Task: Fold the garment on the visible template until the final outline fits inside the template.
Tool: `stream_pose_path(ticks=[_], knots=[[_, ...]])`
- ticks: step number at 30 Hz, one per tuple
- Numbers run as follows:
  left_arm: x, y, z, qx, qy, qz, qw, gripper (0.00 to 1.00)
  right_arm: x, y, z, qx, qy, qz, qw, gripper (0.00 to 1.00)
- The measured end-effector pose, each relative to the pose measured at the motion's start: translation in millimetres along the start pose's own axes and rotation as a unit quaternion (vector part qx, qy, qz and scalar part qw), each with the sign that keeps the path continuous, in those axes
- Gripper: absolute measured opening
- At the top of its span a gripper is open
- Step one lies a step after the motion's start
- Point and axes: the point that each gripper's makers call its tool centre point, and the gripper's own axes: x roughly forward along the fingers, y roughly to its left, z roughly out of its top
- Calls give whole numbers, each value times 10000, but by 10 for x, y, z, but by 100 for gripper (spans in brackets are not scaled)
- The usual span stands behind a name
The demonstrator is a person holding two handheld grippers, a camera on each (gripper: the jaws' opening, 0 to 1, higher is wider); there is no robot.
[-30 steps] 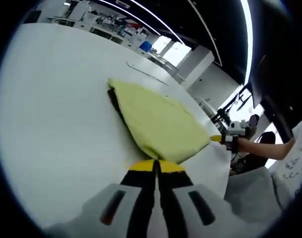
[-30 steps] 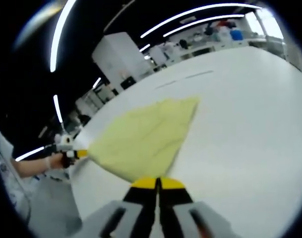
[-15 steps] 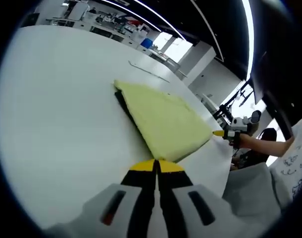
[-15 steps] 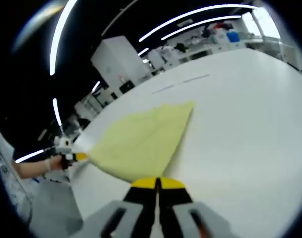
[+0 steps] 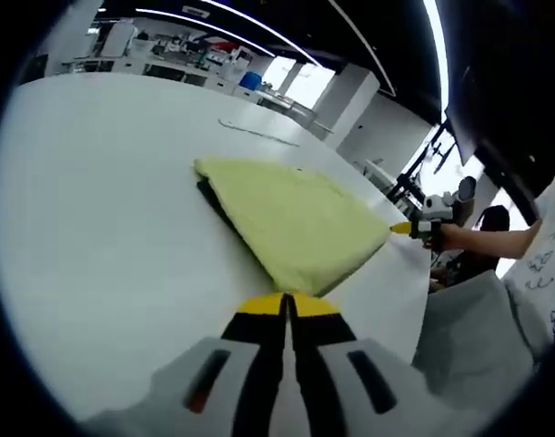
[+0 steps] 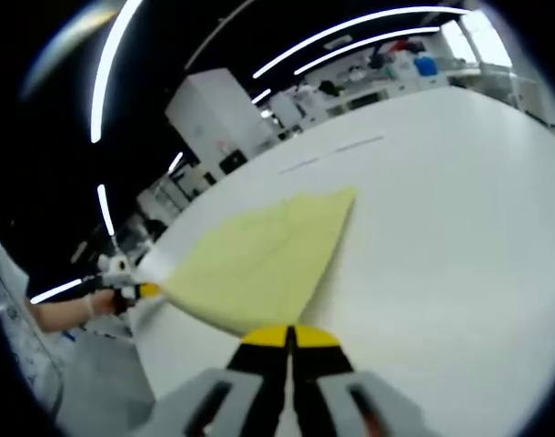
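A pale yellow garment (image 5: 291, 218), folded into a flat wedge, lies on the white table (image 5: 95, 200). A dark strip (image 5: 211, 194) shows under its left edge. My left gripper (image 5: 287, 303) sits at the garment's near corner with its jaws shut on the cloth edge. At the garment's right corner is my right gripper (image 5: 407, 228), held by a hand. In the right gripper view the same garment (image 6: 259, 259) spreads from my right gripper (image 6: 288, 335), which is shut on its near corner. The left gripper (image 6: 143, 289) holds the far left corner.
A thin dark line (image 5: 257, 133) is marked on the table beyond the garment, also seen as a line (image 6: 332, 150) in the right gripper view. The table edge (image 5: 409, 300) runs close by the person's sleeve (image 5: 532, 273). Benches and shelves stand far behind.
Both views have shifted slightly with the hands. The garment's outline looks a little flatter against the table; both grippers stay shut at its corners.
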Motion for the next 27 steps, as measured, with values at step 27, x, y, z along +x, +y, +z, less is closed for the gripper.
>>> stream_pose_path(ticks=[27], knots=[[-131, 265, -193, 42, 361, 104, 9993, 0, -42, -13, -36, 7, 63, -8, 10000, 0]])
